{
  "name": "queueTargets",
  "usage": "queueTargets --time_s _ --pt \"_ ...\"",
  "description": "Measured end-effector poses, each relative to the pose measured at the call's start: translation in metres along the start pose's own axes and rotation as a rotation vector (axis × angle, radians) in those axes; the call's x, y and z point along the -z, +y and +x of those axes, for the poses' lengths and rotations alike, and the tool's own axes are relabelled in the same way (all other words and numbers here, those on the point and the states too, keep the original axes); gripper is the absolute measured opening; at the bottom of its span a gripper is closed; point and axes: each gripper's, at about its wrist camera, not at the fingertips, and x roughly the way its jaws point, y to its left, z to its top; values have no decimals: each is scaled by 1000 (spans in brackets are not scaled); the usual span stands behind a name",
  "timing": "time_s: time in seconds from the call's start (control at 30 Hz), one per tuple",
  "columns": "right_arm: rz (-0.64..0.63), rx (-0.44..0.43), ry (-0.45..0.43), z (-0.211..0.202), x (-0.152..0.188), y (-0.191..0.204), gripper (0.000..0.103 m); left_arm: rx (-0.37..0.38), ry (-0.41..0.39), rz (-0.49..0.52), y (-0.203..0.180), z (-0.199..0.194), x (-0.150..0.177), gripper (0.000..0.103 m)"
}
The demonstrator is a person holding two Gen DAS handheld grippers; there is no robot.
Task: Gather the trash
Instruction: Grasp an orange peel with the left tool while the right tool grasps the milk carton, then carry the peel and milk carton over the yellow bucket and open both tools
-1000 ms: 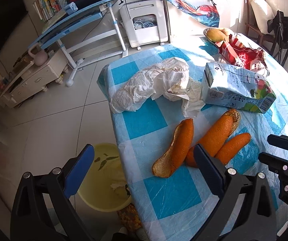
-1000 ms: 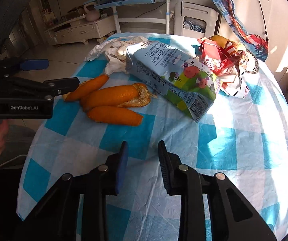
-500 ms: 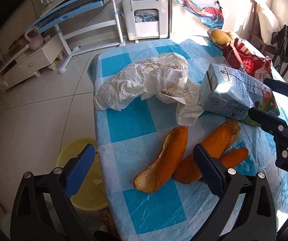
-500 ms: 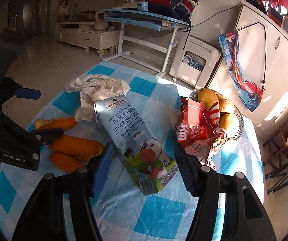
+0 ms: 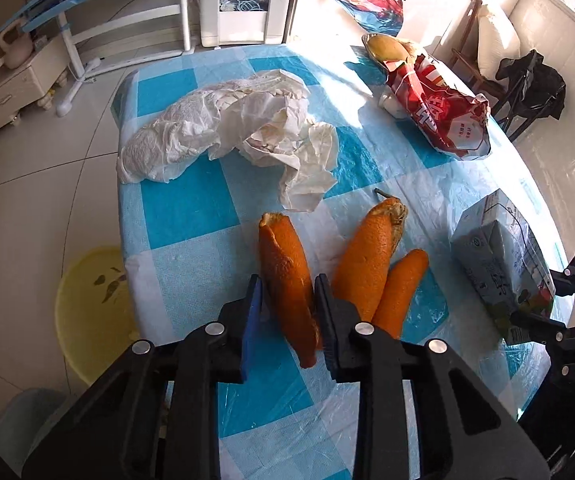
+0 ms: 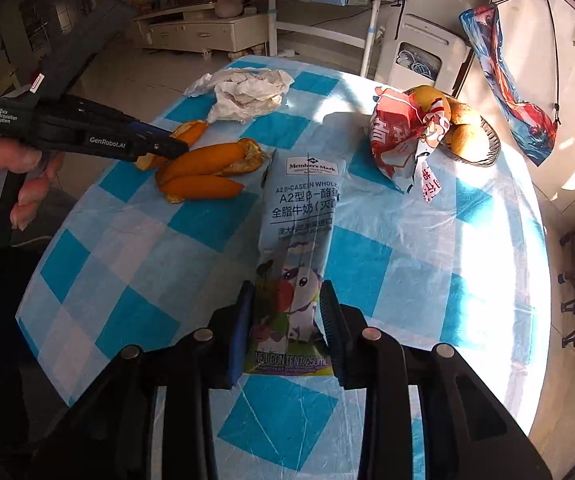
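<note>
Three orange peels lie on the checked tablecloth (image 5: 183, 208). My left gripper (image 5: 287, 300) is closing, and its pads press both sides of the nearest orange peel (image 5: 283, 264). The other two peels (image 5: 367, 264) lie just to its right. In the right wrist view the left gripper (image 6: 179, 146) reaches in from the left, held by a hand. My right gripper (image 6: 285, 316) is closing on the bottom end of the milk carton (image 6: 303, 208), with its pads against the carton's sides. The left wrist view shows the carton (image 5: 499, 256) at the right edge.
Crumpled white paper (image 5: 239, 128) lies at the far side of the table. A red snack bag (image 5: 439, 112) leans on a fruit bowl (image 6: 483, 148) at the far right. A yellow bin (image 5: 87, 312) stands on the floor by the table's left edge.
My left gripper went from wide open to closed around the nearest peel. My right gripper came forward over the carton, widened, then closed on its bottom end; the carton has turned.
</note>
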Motion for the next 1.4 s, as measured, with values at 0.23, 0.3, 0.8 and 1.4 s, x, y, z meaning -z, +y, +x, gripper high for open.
queueTargets --time_s 0.23,0.3,0.8,1.4 --pt "66 6 -45 8 5 -4 43 -37 -19 -1 -3 -3 9 39" --pt "78 5 -64 7 1 -4 43 -67 -38 -10 -3 -3 8 49" --pt "62 65 -83 14 -2 5 35 -37 -122 -54 8 -20 3 17" --pt "50 -28 -293 -20 -19 57 34 -89 -281 -187 70 -80 32 17"
